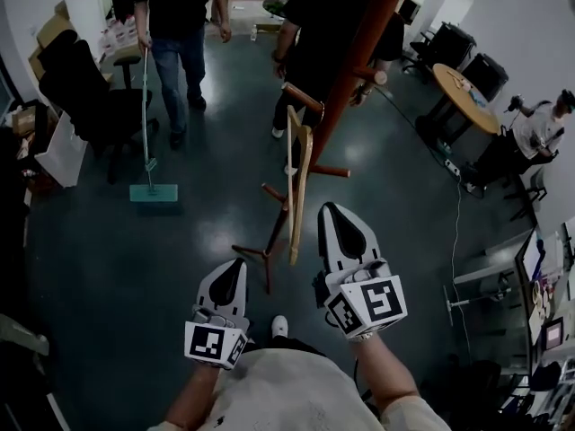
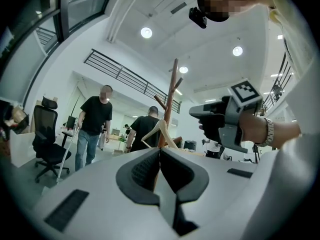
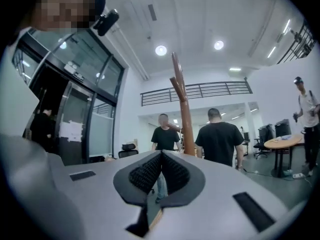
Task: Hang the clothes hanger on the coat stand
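1. Dark office floor [image 1: 99, 268] lies below, where a person [image 1: 178, 12] holds a mop [image 1: 151, 191] by the far edge.
2. The brown stand [image 1: 359, 57] rises at the middle, and the wooden hanger [image 1: 297, 182] hangs from one of its pegs.
3. The left claw [image 1: 240, 262] is closed and empty. It sits near the hanger's lower end, to its left.
4. The right claw [image 1: 331, 208] is closed on nothing, just right of the hanger and apart from it.

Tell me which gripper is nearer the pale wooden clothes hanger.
Right. The right gripper sits just right of the pale wooden clothes hanger, by its lower half; the left gripper is further off, below and left of its lower end.
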Demonstrator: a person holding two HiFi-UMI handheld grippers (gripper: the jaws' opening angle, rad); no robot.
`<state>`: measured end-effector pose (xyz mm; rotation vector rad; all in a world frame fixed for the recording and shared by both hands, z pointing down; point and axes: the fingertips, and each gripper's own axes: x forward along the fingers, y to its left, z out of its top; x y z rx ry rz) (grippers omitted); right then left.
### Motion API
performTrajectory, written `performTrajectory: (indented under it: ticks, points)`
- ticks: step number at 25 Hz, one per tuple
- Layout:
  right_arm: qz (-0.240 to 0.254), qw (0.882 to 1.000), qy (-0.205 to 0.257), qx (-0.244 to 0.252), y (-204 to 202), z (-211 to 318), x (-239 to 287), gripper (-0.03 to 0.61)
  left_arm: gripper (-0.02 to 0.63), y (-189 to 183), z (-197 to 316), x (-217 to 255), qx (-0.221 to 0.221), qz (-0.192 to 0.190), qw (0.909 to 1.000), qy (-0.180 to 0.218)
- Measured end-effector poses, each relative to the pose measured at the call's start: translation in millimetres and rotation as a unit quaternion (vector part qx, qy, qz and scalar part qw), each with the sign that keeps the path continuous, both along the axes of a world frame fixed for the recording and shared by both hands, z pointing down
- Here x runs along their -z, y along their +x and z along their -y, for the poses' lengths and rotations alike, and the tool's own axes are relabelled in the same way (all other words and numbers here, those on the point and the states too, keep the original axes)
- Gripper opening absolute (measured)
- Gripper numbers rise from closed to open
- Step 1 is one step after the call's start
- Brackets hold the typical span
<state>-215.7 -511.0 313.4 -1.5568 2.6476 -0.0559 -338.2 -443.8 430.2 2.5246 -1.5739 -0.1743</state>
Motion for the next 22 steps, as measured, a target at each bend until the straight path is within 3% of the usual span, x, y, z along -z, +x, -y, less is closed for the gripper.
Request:
performTrajectory:
  ticks: [7,11,17,22]
  points:
    - [0.041,0.993,-0.004,0.112,11,-68,-20,0.017,0.012,20,-16,11,0.032,0.01,0.9994,0.01]
    - [0.065,0.988,0.004,0.137,22,-81,-45,0.017,0.012,38,-24,-3,0.043,0.029,0.9986,0.011]
    - [0.049,0.97,0.02,0.237,-22,-116,-53,0.017,0.012,34,-49,-1,0.049,0.074,0.996,-0.001]
    - [0.032,0.964,-0.019,0.264,-41,-118,-68,0.017,0.012,30,-49,6,0.056,0.08,0.9952,0.006]
